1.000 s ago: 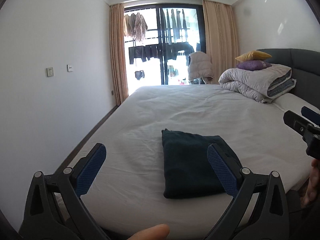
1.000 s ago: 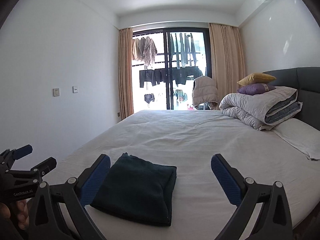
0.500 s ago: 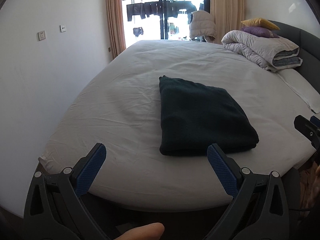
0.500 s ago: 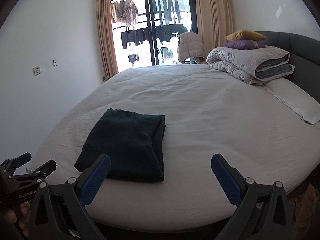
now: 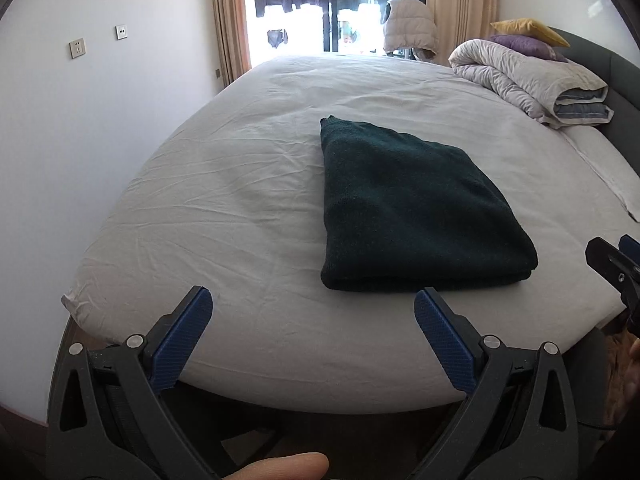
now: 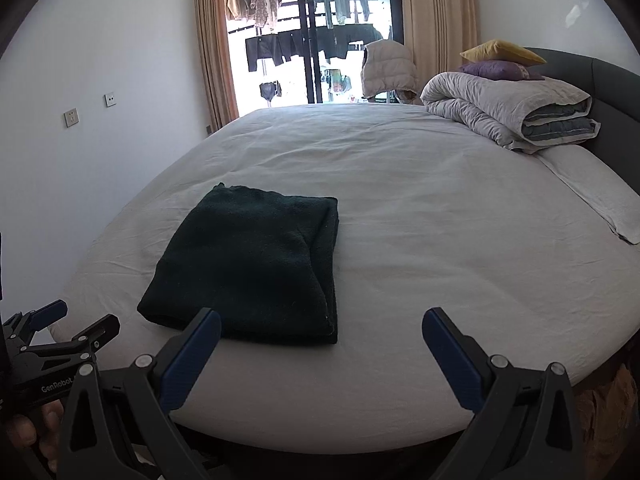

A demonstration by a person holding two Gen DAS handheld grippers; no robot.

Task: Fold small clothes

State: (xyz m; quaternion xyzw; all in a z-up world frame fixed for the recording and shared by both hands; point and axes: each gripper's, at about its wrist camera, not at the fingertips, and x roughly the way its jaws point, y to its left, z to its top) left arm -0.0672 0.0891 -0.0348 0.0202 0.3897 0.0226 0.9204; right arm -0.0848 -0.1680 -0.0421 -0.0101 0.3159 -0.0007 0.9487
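We judge the folding of this piece done: the dark green garment (image 5: pixel 404 208) lies as a neat layered rectangle on the bed (image 5: pixel 240 184), near its front edge. Our left gripper (image 5: pixel 312 320) hangs short of the bed edge with its fingers spread wide and empty, and our right gripper (image 6: pixel 320 340) likewise, fingers wide apart over the sheet just in front of the garment. Next, we think, comes either setting this piece aside or fetching another; no other loose garment shows on the bed. The white sheet is lightly creased. A rolled duvet (image 6: pixel 508 108) with two cushions sits by the headboard (image 6: pixel 612 84), and laundry, blurred by glare, seems to hang beyond the glass door (image 6: pixel 316 32).
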